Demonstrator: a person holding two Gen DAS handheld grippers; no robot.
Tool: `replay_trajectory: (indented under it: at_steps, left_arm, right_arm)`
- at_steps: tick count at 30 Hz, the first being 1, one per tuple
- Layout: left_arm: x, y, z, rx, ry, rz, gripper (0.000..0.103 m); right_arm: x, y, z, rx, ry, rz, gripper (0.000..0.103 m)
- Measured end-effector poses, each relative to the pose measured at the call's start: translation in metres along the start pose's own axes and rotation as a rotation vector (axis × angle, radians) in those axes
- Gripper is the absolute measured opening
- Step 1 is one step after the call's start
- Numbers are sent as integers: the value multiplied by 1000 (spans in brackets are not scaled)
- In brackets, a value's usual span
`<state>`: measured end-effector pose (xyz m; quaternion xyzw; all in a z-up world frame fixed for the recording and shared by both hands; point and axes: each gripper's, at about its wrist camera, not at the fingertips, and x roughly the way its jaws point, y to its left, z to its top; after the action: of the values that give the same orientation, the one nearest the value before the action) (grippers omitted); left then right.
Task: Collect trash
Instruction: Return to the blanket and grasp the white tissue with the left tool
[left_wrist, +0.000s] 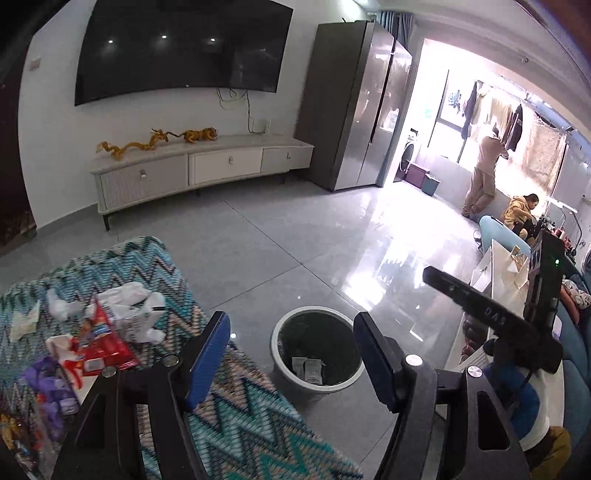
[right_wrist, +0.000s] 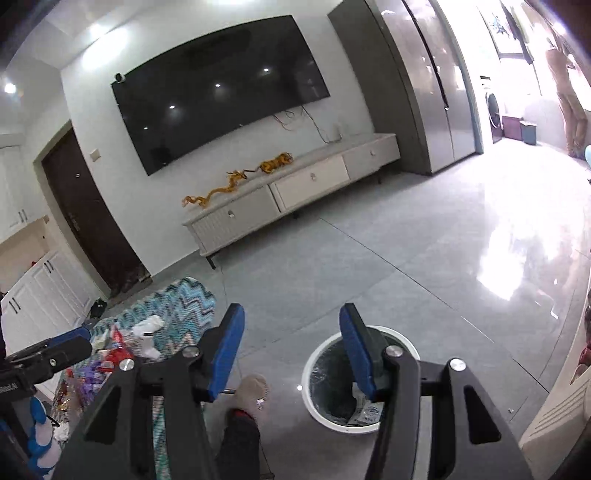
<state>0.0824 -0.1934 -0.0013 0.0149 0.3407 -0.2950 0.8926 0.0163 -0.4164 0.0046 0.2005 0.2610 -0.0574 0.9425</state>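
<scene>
A white trash bin (left_wrist: 317, 350) with a dark liner stands on the grey floor, with small white packets (left_wrist: 308, 369) at its bottom. My left gripper (left_wrist: 291, 325) hovers above and before the bin, open, with nothing between its blue pads (left_wrist: 207, 354). Left of it, on the zigzag-cloth table (left_wrist: 229, 424), lie a red wrapper (left_wrist: 107, 343), a crumpled white bag (left_wrist: 133, 314) and a purple wrapper (left_wrist: 48, 384). My right gripper (right_wrist: 291, 314) is also open and empty, with the bin (right_wrist: 325, 354) just below its right pad (right_wrist: 356, 350).
A person's slippered foot (right_wrist: 251, 391) rests on the floor between table (right_wrist: 184, 302) and bin. A low TV cabinet (left_wrist: 199, 170) and a tall fridge (left_wrist: 354, 110) line the far wall. Two people (left_wrist: 484, 170) are at the bright balcony. A white table (left_wrist: 495, 269) stands right.
</scene>
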Motion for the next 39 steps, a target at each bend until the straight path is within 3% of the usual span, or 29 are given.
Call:
replay_trajectory:
  at_steps: [10, 15, 21, 28, 39]
  left_arm:
    - [-153, 129, -55, -54, -159, 240, 75]
    - [-218, 197, -96, -153, -201, 380, 78]
    - [-264, 252, -142, -261, -214, 505, 78]
    - [-250, 276, -178, -330, -153, 496, 78]
    - [-157, 301, -216, -334, 45, 359, 78]
  right_arm:
    - [-72, 104, 4, -111, -66, 176, 52]
    - [-84, 148, -3, -168, -30, 273, 62]
    - [-77, 201, -21, -242, 53, 394, 63]
    - [-21, 250, -64, -291, 255, 496, 63]
    - [85, 318, -147, -381, 610, 563, 63]
